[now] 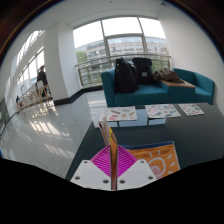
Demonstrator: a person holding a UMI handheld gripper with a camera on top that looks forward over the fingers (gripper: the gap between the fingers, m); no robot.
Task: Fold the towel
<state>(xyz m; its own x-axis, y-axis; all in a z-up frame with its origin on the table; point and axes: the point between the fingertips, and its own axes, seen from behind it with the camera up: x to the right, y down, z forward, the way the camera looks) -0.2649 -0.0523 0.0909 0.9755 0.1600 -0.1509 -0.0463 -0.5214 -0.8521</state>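
Two fingers of the gripper [113, 172] stand pressed together, pink pads [104, 160] face to face, with only a thin line between them. A thin strip of orange and yellow shows in that line, rising up from the tips; I cannot tell for sure that it is the towel's edge, but the jaws look closed on it. Orange cloth with a light pattern, the towel [158, 158], lies just right of the fingers on a dark table [88, 150], near its front edge. Beyond the fingers stands a low table [150, 119] with a white top, and on it lie several magazines [160, 110], spread from its left end to its right end. Behind it is a teal sofa [200, 88], with a dark bag [124, 74] on its left part and something brown lying to the right. Large windows [115, 45] fill the back wall. Far away at the left, a person [41, 80] stands by the glass.
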